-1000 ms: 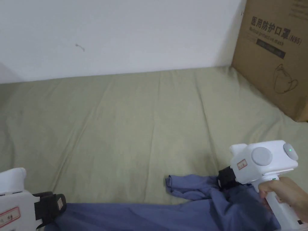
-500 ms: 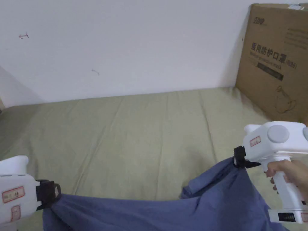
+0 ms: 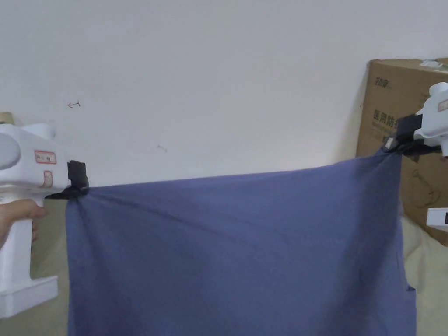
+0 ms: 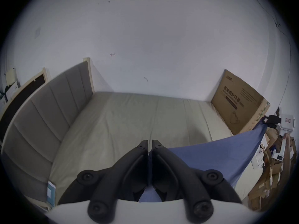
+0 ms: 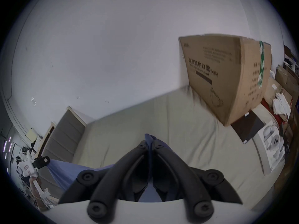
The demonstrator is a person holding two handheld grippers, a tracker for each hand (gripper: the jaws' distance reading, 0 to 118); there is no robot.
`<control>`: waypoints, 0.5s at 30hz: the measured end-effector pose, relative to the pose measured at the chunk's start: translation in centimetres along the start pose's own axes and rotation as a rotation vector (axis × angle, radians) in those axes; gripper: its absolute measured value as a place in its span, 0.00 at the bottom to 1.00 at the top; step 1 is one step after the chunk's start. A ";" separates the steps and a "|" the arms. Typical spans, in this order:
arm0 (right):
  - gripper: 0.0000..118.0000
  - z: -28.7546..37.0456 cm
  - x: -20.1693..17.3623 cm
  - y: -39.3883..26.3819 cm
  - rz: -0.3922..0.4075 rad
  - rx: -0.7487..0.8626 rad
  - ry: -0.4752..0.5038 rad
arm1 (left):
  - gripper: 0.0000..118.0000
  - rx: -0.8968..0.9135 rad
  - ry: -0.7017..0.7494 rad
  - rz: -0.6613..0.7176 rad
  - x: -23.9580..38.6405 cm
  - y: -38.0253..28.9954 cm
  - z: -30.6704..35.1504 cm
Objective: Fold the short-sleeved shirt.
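While the blue short-sleeved shirt (image 3: 236, 245) hangs spread like a curtain above the green bed sheet (image 4: 129, 122), the left gripper (image 3: 78, 181) is clenched on one top corner and the right gripper (image 3: 400, 135) pinches the other, beside the cardboard box (image 3: 420, 192).

A bedroom doubling as storage: a bed (image 4: 129, 122) with a padded headboard (image 4: 48, 108) against a white wall (image 3: 218, 65), a large carton (image 5: 226, 82) on it, boxes (image 4: 271, 171) piled alongside.
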State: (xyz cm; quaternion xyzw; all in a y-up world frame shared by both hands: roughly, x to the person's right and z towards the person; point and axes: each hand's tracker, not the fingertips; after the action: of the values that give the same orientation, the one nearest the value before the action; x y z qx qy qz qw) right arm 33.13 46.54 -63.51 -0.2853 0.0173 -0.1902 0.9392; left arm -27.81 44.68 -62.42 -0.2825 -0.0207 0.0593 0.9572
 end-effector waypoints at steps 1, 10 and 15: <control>0.02 0.0 -0.5 0.9 -0.009 0.019 0.014 | 0.02 0.014 0.010 -0.006 0.1 1.2 0.1; 0.02 -2.9 -6.8 10.1 -0.063 0.126 0.093 | 0.02 0.245 0.108 -0.024 -0.1 14.3 0.2; 0.02 -2.8 -9.7 14.4 -0.083 0.194 0.132 | 0.02 0.331 0.149 -0.040 -0.7 18.6 0.8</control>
State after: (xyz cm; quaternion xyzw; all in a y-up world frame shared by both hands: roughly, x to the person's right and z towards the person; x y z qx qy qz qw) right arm 28.79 59.62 -74.41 -0.1806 0.0489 -0.2481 0.9505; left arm -30.42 60.53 -71.82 -0.1241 0.0546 0.0218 0.9905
